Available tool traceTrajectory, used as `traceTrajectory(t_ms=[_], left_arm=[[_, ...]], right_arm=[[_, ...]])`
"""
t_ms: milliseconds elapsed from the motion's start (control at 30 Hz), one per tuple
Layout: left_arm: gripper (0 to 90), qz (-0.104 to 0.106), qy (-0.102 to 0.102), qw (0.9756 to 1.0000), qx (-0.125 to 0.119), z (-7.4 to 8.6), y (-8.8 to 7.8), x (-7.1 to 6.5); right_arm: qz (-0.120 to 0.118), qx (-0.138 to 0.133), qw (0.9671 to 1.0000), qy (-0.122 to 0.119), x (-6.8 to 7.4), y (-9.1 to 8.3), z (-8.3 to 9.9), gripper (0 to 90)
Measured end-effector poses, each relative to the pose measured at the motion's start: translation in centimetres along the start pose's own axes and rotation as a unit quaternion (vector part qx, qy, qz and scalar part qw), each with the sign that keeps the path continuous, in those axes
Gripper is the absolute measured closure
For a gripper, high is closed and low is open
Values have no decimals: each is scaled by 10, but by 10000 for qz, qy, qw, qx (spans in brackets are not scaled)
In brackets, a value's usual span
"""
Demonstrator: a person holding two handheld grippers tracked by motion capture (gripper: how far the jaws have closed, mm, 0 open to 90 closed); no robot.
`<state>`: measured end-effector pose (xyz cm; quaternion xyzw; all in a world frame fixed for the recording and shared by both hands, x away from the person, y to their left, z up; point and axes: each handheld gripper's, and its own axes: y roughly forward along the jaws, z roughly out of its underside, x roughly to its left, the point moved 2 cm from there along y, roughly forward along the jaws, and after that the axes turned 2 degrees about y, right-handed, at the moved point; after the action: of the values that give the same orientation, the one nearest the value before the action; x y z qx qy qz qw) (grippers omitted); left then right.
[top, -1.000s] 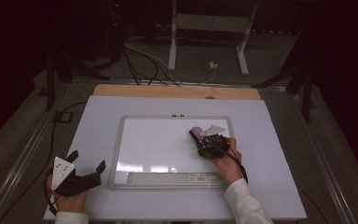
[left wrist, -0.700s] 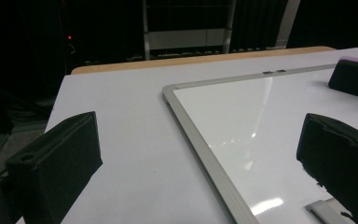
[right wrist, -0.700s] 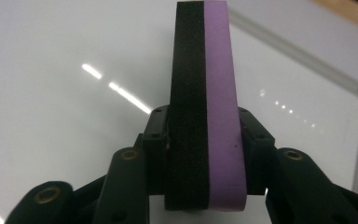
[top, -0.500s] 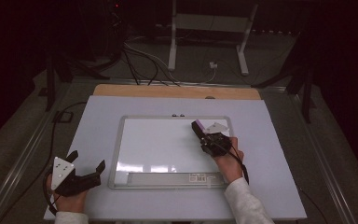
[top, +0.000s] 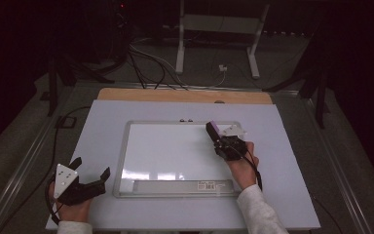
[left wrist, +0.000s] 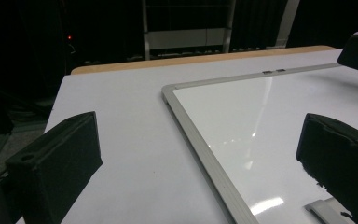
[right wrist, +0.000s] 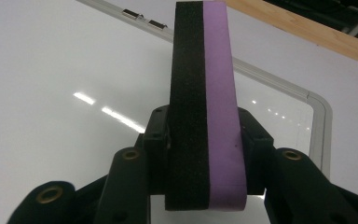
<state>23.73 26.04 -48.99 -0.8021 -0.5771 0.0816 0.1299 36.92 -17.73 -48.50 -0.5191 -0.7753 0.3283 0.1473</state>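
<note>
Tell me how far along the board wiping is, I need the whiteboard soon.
The whiteboard already looks free of marks. In hand: the right gripper is shut on the purple-and-black eraser over the board's far right corner. The left gripper rests open beside the frame. Possibly left: that corner.

The label [top: 208, 185] on the whiteboard's tray [top: 182, 186] is too small to read.

No text, brand or number that I can read. A white label [top: 208, 185] with dark print, possibly a barcode, sits on the grey tray [top: 182, 186] along the near edge of the whiteboard [top: 170, 151], toward its right end; the print is too small to resolve.
</note>
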Motion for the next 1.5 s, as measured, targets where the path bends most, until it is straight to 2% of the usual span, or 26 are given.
traceTrajectory(t_ms=[667,1500], left_arm=[[6,1,6,10000,8,0,0,0],[6,-3,7,10000,26,1,1,0]], right_arm=[[194,-51,9993,305,-11,2,-1,636],[545,-13,9959,716,-29,8,2,635]])
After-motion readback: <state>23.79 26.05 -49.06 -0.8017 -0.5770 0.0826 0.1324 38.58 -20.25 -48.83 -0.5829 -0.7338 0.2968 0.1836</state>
